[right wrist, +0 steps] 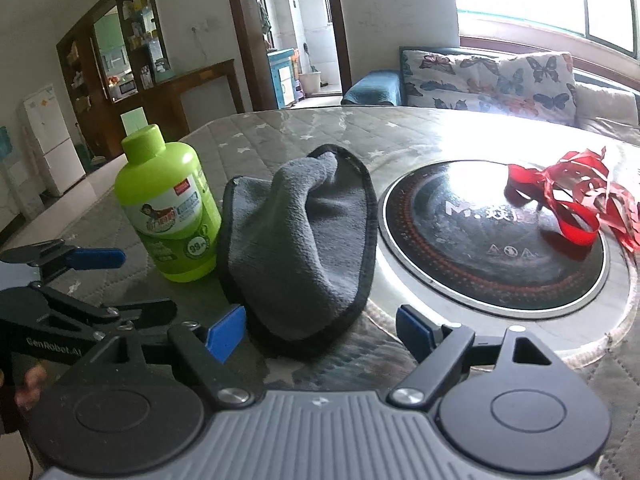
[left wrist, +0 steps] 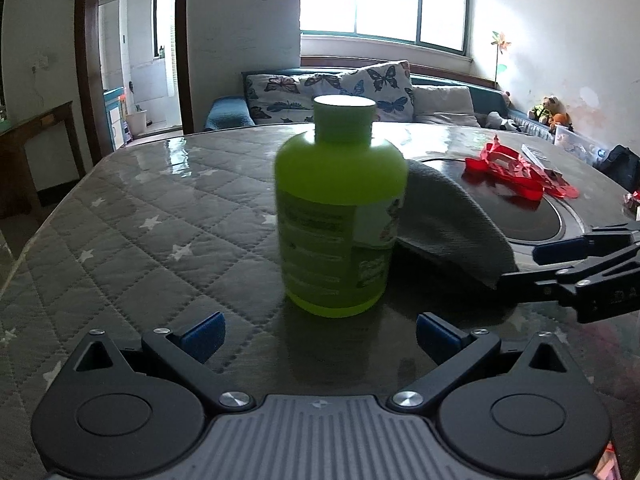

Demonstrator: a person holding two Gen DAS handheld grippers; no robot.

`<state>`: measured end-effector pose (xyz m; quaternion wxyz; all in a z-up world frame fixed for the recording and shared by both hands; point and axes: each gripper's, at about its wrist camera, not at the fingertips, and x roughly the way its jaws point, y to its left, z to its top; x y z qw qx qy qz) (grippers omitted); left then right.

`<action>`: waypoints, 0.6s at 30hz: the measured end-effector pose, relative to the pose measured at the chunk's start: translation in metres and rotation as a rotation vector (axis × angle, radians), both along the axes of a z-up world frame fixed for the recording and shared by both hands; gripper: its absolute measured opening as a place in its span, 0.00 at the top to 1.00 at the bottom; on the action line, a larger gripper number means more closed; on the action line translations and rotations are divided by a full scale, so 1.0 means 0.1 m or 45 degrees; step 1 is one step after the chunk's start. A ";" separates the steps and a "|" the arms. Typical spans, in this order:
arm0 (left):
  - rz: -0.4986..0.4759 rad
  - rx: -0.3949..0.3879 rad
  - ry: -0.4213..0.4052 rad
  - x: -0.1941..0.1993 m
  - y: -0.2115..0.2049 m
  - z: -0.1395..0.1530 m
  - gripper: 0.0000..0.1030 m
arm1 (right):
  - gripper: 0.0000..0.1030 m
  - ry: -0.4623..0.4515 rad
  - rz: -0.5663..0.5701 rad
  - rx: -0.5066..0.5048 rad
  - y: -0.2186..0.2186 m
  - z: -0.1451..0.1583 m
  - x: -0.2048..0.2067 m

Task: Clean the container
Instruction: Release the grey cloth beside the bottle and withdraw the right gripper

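A green capped bottle (left wrist: 339,216) stands upright on the quilted table, straight ahead of my open, empty left gripper (left wrist: 320,334). It also shows at the left of the right wrist view (right wrist: 170,208). A crumpled grey cloth (left wrist: 448,216) lies just right of the bottle. In the right wrist view the cloth (right wrist: 304,248) lies right in front of my open, empty right gripper (right wrist: 320,336), its near edge between the blue pads. The right gripper (left wrist: 520,264) also shows in the left wrist view, and the left gripper (right wrist: 132,280) in the right wrist view.
A round black induction hob (right wrist: 492,236) is set into the table (left wrist: 132,224) right of the cloth. Red plastic scraps (right wrist: 576,200) lie on its far right side. A sofa with butterfly cushions (left wrist: 332,88) stands beyond the table.
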<state>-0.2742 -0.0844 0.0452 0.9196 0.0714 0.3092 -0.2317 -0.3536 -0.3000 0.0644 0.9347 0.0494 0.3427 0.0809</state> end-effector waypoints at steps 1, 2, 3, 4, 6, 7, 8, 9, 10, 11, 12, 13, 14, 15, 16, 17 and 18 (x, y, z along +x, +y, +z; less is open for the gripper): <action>0.005 0.000 -0.001 0.01 0.02 0.00 0.00 | 0.18 0.002 -0.002 -0.002 -0.02 -0.01 0.01; 0.010 0.001 -0.001 0.02 0.04 0.00 0.00 | 0.18 0.004 -0.003 -0.003 -0.04 -0.01 0.02; 0.015 0.001 -0.002 0.03 0.06 0.00 0.00 | 0.18 0.005 -0.007 -0.004 -0.06 -0.01 0.02; 0.020 0.002 -0.004 0.03 0.08 0.00 0.00 | 0.18 0.007 -0.013 -0.004 -0.07 -0.02 0.02; 0.030 0.004 -0.010 0.05 0.12 -0.01 0.00 | 0.18 0.010 -0.023 -0.005 -0.10 -0.03 0.01; 0.035 0.007 -0.011 0.06 0.13 -0.01 0.00 | 0.18 0.011 -0.028 -0.005 -0.12 -0.03 0.01; 0.041 0.011 -0.014 0.07 0.16 -0.01 0.00 | 0.18 0.012 -0.033 -0.005 -0.13 -0.04 0.01; 0.047 0.014 -0.018 0.08 0.18 -0.01 0.00 | 0.18 0.013 -0.038 -0.005 -0.15 -0.04 0.01; 0.053 0.017 -0.023 0.09 0.20 -0.01 0.00 | 0.18 0.014 -0.044 -0.005 -0.16 -0.05 0.01; 0.061 0.017 -0.027 0.10 0.23 0.00 0.00 | 0.18 0.014 -0.049 -0.005 -0.18 -0.05 0.00; 0.070 0.016 -0.029 0.12 0.25 0.00 0.00 | 0.18 0.014 -0.053 -0.005 -0.19 -0.05 0.00; 0.078 0.013 -0.029 0.14 0.27 0.00 0.00 | 0.18 0.013 -0.058 -0.006 -0.20 -0.05 0.00; 0.087 0.010 -0.029 0.15 0.30 0.00 0.00 | 0.18 0.013 -0.063 -0.006 -0.22 -0.05 0.00; 0.095 0.008 -0.029 0.17 0.32 0.00 0.00 | 0.18 0.013 -0.068 -0.006 -0.23 -0.05 0.00; 0.104 0.006 -0.029 0.18 0.34 0.00 0.00 | 0.18 0.012 -0.073 -0.006 -0.25 -0.06 0.00; 0.114 0.004 -0.027 0.19 0.37 0.00 0.00 | 0.18 0.012 -0.078 -0.006 -0.26 -0.06 -0.01; 0.120 -0.001 -0.026 0.20 0.39 0.00 0.00 | 0.18 0.011 -0.083 -0.006 -0.28 -0.06 -0.01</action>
